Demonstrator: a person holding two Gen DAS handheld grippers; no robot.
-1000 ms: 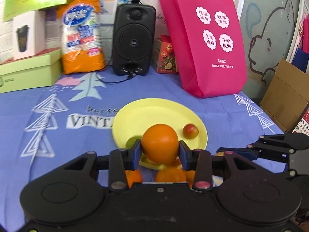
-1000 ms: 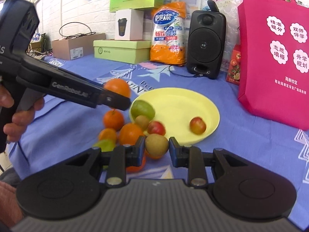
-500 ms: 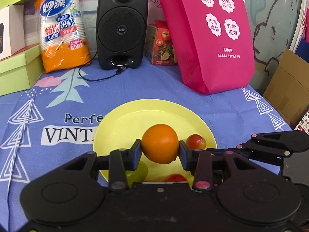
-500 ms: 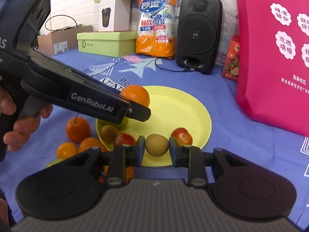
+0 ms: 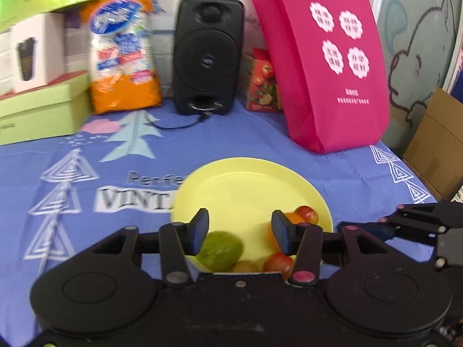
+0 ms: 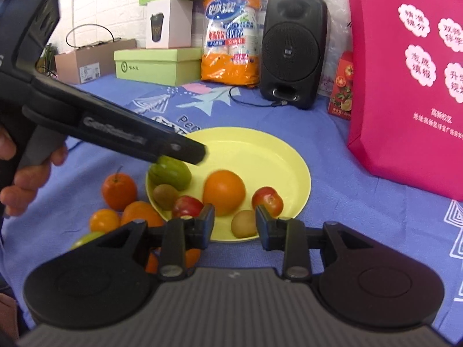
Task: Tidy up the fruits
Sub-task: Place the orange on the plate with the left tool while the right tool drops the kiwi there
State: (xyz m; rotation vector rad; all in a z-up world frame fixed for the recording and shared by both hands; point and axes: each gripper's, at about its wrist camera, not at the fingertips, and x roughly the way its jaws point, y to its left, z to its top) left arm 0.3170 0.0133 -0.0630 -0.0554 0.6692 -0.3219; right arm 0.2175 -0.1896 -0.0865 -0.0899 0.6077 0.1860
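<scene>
The blue-clothed surface point(image 6: 361, 202) carries a yellow plate point(image 6: 269, 156), taken here as the landmark. On the plate are seen a large orange point(image 6: 224, 192), a green fruit point(image 6: 170, 172) at its left rim, two red fruits point(image 6: 267, 201) near its front, and two kiwis point(image 6: 244, 225); off its left edge, on the cloth, several small oranges point(image 6: 119, 190) and a pale green fruit remain. The step in hand is judged to be the release of fruit onto the plate, with the loose oranges left of the plate yet to be gathered; the next move would call for a gripper to be carried over them and lowered around one. The left gripper point(image 5: 240, 231) is held above the plate's near-left part, its fingers spread wide and holding nothing. The right gripper point(image 6: 235, 221) is held at the plate's front rim, its fingers parted on either side of a kiwi, which appears unpinched.
</scene>
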